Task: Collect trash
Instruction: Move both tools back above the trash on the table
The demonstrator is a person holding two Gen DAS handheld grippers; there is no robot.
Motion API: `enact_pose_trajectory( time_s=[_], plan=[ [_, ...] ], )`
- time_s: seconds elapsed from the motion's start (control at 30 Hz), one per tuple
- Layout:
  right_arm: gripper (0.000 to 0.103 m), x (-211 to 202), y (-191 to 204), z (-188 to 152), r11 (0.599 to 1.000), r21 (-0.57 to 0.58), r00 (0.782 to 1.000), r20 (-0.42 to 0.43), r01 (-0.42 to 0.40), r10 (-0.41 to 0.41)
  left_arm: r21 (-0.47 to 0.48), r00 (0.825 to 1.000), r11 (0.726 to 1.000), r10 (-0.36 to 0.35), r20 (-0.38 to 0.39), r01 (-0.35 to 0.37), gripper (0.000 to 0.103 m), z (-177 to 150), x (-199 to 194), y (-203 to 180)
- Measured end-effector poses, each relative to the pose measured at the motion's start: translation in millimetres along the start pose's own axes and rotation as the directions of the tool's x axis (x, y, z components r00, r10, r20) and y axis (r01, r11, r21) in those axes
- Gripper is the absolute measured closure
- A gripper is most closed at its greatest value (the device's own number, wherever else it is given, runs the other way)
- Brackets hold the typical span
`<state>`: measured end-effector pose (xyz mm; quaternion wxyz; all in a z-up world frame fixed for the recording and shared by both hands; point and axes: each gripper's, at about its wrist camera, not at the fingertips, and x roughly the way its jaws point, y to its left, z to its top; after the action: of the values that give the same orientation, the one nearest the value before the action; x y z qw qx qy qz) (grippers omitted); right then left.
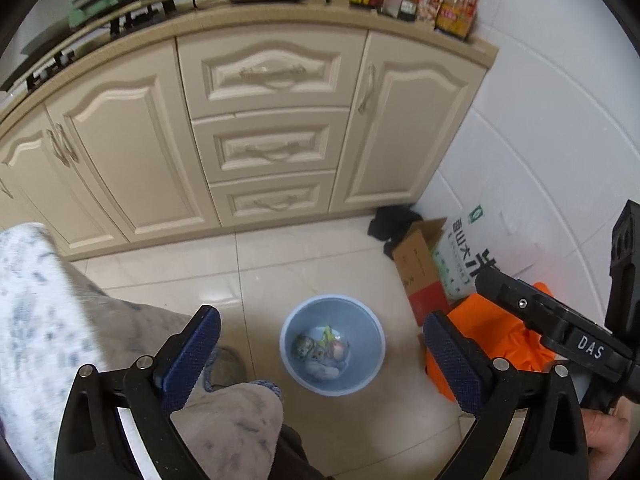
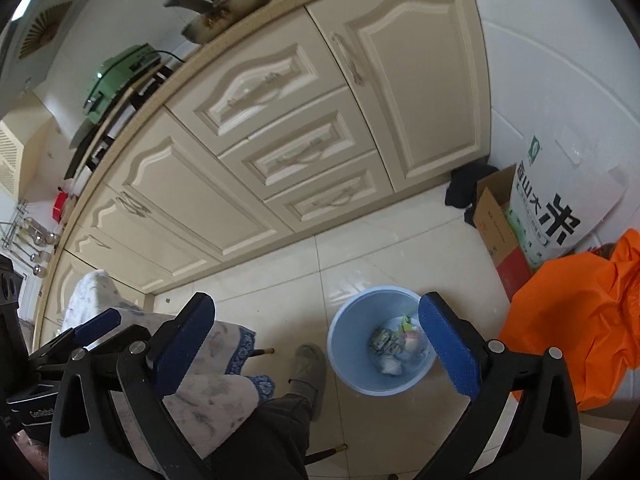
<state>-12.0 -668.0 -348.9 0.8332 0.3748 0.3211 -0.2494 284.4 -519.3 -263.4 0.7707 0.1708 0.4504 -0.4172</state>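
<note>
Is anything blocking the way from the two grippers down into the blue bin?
Nothing visible does. The blue trash bin stands open-topped on the floor, wrappers already inside. The left gripper and right gripper are both open and hold nothing. The person's knee sits left of the bin, not over it.

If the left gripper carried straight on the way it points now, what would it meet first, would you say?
Most likely the blue bin on the floor: it sits between the open fingers of the left gripper, nothing in between, though depth is hard to judge.

Bin – smooth plastic; floor – glossy tile.
</note>
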Motion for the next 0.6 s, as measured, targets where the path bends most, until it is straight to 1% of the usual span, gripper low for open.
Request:
enact_pose_trajectory(
  time_s=[0.03, 0.1, 0.17, 0.33, 0.4, 0.43, 0.5, 0.6],
  plan=[
    [0.0, -5, 5, 0, 1.0, -0.007, 1.0, 0.007, -0.001, 0.001, -0.002, 1.0, 1.0, 0.004, 0.015, -0.004, 0.003, -1, -7, 1],
    [0.0, -14, 16, 1, 1.0, -0.027, 1.0, 0.019, -0.004, 0.005, -0.01, 0.999, 1.0, 0.007, 0.04, -0.007, 0.003, -20, -33, 5],
    [0.0, -23, 26, 1, 0.999, -0.045, 0.999, 0.029, -0.014, 0.015, -0.029, 0.997, 1.0, 0.013, 0.071, -0.011, 0.003, -26, -54, 8],
    [0.0, -51, 62, 0, 0.993, -0.103, 0.996, 0.076, -0.048, 0.056, -0.061, 0.985, 0.998, 0.033, 0.168, -0.023, 0.002, -59, -124, 27],
    [0.0, -65, 84, -1, 0.988, -0.141, 0.992, 0.098, -0.07, 0.084, -0.06, 0.976, 0.997, 0.05, 0.212, -0.038, 0.002, -79, -162, 39],
    [0.0, -70, 92, -2, 0.985, -0.154, 0.99, 0.105, -0.076, 0.093, -0.065, 0.968, 0.996, 0.07, 0.24, -0.056, 0.001, -88, -177, 43],
    [0.0, -80, 112, -5, 0.977, -0.191, 0.986, 0.117, -0.093, 0.117, -0.081, 0.955, 0.993, 0.103, 0.279, -0.083, 0.001, -116, -213, 57],
    [0.0, -92, 142, -12, 0.962, -0.246, 0.98, 0.125, -0.119, 0.153, -0.123, 0.935, 0.986, 0.147, 0.324, -0.113, 0.001, -144, -250, 71]
  ],
)
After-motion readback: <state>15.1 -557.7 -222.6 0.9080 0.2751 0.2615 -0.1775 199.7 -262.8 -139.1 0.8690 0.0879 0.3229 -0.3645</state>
